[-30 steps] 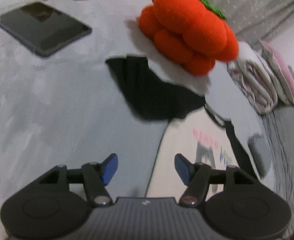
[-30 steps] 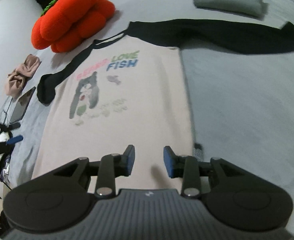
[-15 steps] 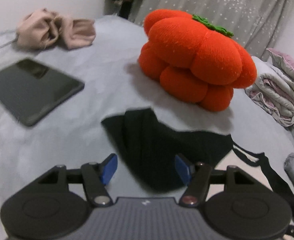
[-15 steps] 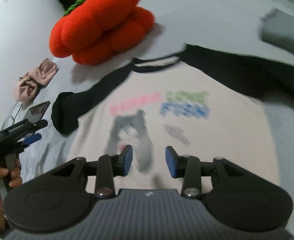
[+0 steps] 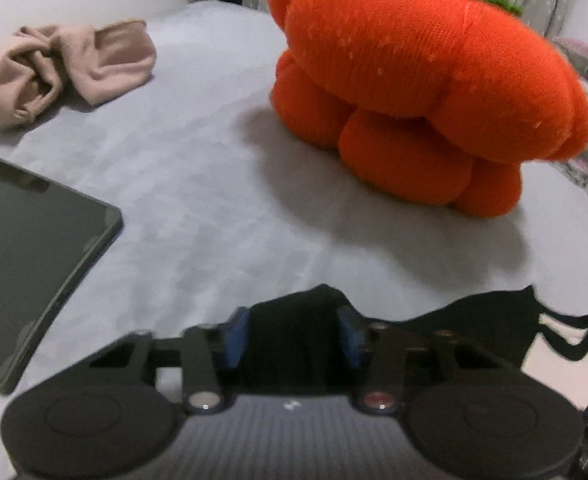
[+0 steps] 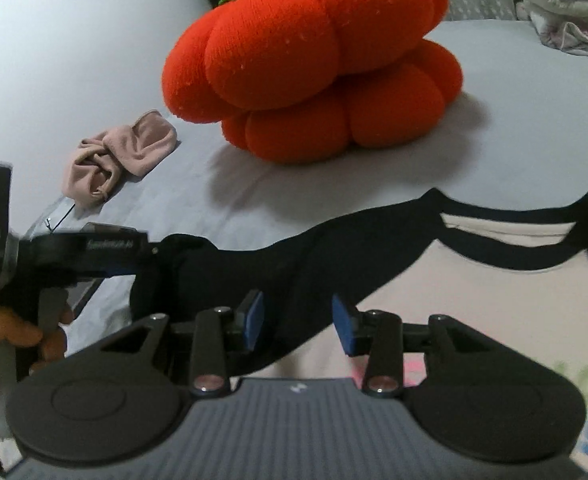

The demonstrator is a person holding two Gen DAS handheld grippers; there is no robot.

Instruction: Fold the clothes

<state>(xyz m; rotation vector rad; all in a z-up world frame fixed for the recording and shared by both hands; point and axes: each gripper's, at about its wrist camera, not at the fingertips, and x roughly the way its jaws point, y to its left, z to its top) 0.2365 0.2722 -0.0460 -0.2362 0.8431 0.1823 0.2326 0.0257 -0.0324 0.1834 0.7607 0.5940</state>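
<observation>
A cream T-shirt (image 6: 474,300) with black sleeves and black collar lies flat on the grey bed. In the left wrist view my left gripper (image 5: 294,334) is open, its blue pads on either side of the black sleeve end (image 5: 294,320). In the right wrist view my right gripper (image 6: 297,320) is open over the same black sleeve (image 6: 294,256), near the shoulder. The left gripper (image 6: 126,260) shows there at the sleeve's far left end.
A big orange pumpkin plush (image 5: 422,92) sits just beyond the sleeve. A dark tablet (image 5: 34,256) lies at the left. A crumpled beige cloth (image 5: 62,68) lies at the back left. Folded bedding (image 6: 566,4) is at the back right.
Both grippers have moved forward and down toward the left sleeve. The left one now straddles the sleeve end; the right moved from the chest print to the shoulder.
</observation>
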